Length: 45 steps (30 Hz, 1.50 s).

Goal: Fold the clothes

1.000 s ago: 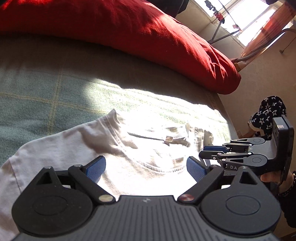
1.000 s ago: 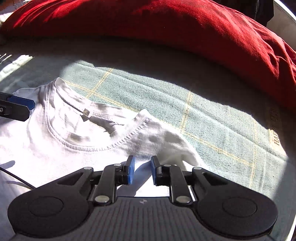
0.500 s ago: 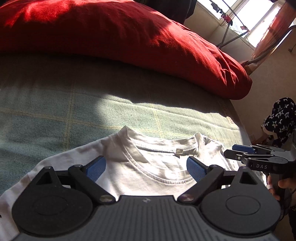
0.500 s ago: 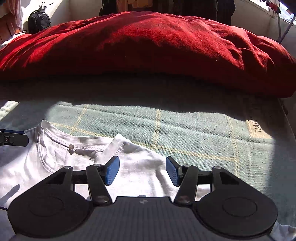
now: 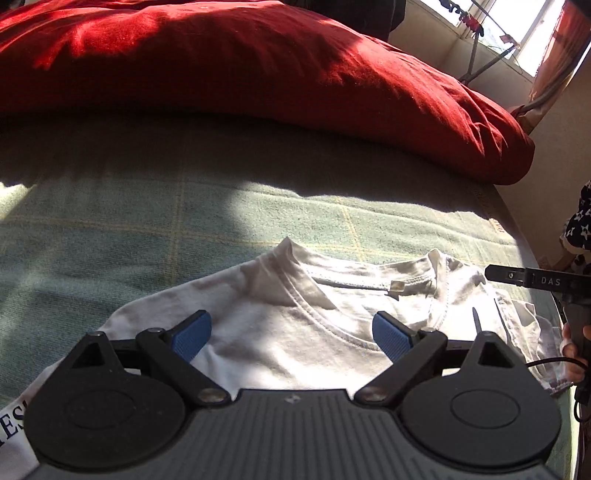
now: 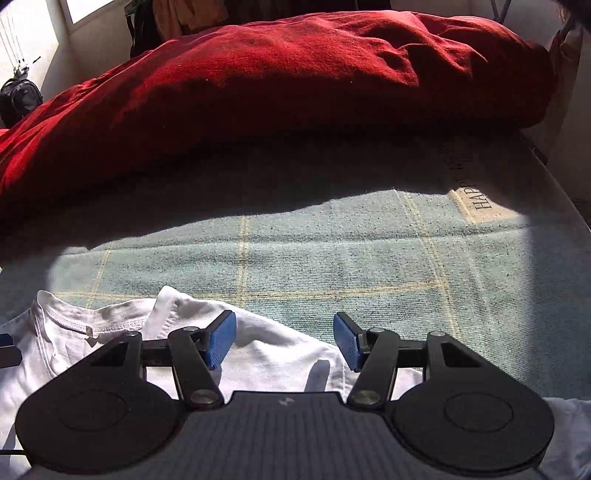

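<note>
White T-shirt (image 5: 280,332) (collar up) lies just beyond both grippers, left (image 5: 291,334) and right (image 6: 283,341), jaws apart.

Red duvet (image 5: 258,74) bunched along far side of green checked blanket (image 6: 332,266); black backpack (image 6: 18,98) by wall; window (image 5: 491,22).

One white T-shirt (image 5: 280,332); one red duvet (image 5: 258,74); one green checked blanket (image 6: 332,266); two grippers, left (image 5: 291,334) and right (image 6: 284,338); one black backpack (image 6: 20,98).
</note>
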Motion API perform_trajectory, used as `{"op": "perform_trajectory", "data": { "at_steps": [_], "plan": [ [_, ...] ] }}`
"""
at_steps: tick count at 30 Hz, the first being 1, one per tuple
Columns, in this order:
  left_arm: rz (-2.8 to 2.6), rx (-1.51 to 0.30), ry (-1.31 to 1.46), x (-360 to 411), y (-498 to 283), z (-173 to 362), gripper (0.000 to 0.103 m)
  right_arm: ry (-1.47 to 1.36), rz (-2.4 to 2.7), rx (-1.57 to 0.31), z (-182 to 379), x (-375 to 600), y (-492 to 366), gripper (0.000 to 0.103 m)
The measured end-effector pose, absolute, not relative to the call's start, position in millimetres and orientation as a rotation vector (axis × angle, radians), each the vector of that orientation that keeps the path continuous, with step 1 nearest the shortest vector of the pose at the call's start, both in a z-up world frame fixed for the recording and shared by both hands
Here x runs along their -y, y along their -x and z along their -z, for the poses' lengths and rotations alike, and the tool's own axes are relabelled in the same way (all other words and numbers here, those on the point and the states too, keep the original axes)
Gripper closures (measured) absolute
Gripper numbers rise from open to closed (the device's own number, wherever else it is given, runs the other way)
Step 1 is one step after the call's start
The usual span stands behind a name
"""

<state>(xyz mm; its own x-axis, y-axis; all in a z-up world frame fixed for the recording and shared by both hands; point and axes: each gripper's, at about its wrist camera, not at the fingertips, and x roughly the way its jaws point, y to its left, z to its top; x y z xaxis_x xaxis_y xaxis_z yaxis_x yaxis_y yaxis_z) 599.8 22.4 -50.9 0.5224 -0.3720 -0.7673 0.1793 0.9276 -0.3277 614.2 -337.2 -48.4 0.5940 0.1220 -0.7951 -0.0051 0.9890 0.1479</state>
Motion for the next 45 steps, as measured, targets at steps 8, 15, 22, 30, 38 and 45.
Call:
{"op": "perform_trajectory", "data": {
  "at_steps": [8,15,22,30,38,45],
  "plan": [
    [0.308,-1.008,0.342,-30.1,-516.1,45.3,0.009,-0.067,-0.180,-0.951,31.8,315.1,-513.6,0.017],
    [0.173,-0.969,0.357,-48.6,-487.5,78.3,0.009,-0.105,-0.158,-1.034,61.9,304.4,-472.4,0.016],
    [0.210,-0.954,0.429,-74.1,-524.2,42.0,0.009,-0.163,-0.163,-1.015,60.0,295.0,-461.0,0.014],
    [0.248,-0.992,0.498,-85.1,-550.5,43.6,0.009,-0.147,-0.217,-1.038,62.7,279.5,-438.4,0.010],
    [0.094,-1.073,0.508,-104.7,-598.3,92.4,0.009,-0.145,-0.216,-1.032,68.9,278.6,-436.7,0.004],
    [0.110,-1.025,0.531,-116.1,-606.8,62.6,0.010,-0.113,-0.202,-1.033,73.0,270.9,-439.5,0.000]
  ]
}}
